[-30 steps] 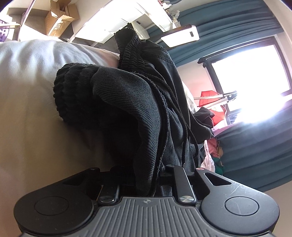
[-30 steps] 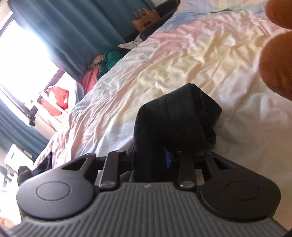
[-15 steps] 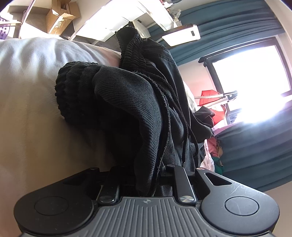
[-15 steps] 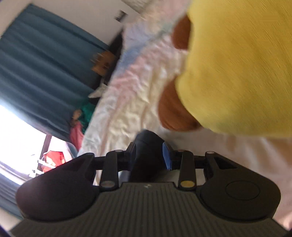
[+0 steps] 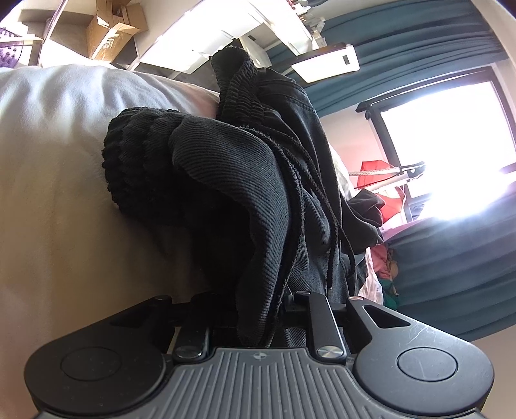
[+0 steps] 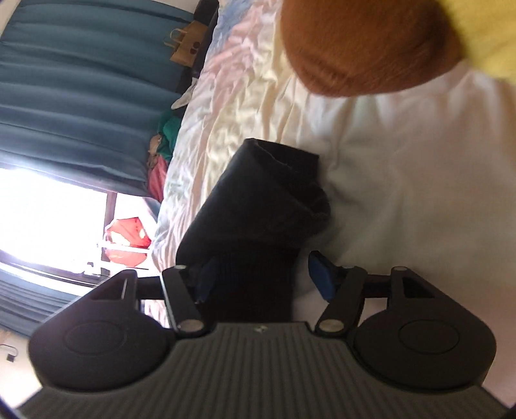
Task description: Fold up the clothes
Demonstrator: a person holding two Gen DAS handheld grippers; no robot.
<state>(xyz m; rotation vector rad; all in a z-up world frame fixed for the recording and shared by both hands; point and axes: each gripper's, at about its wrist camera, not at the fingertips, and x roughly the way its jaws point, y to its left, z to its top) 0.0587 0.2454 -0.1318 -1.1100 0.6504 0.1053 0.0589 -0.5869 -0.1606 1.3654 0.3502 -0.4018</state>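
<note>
**Dark garment pinched on one side, loose on the other**

In the left wrist view, the left gripper (image 5: 258,309) has its jaws closed tight on a bunched fold of the black ribbed garment (image 5: 232,193). The cloth rises from the jaws through the centre of the frame, with thin cords hanging along its right edge and a thick knitted cuff bulging out at centre left. The pale bed sheet (image 5: 54,180) fills the left half of the frame. Teal curtains (image 5: 451,258) and a bright window sit at the right, and cardboard boxes (image 5: 109,29) at the upper left.

In the right wrist view, the right gripper (image 6: 261,277) has its jaws spread wide. The garment's dark folded end (image 6: 264,206) lies between them on the crumpled sheet; the right blue pad (image 6: 319,274) stands clear of the cloth, while the left pad is close against it. A blurred brown plush shape (image 6: 361,48) with yellow cloth beside it occupies the upper right.
</note>
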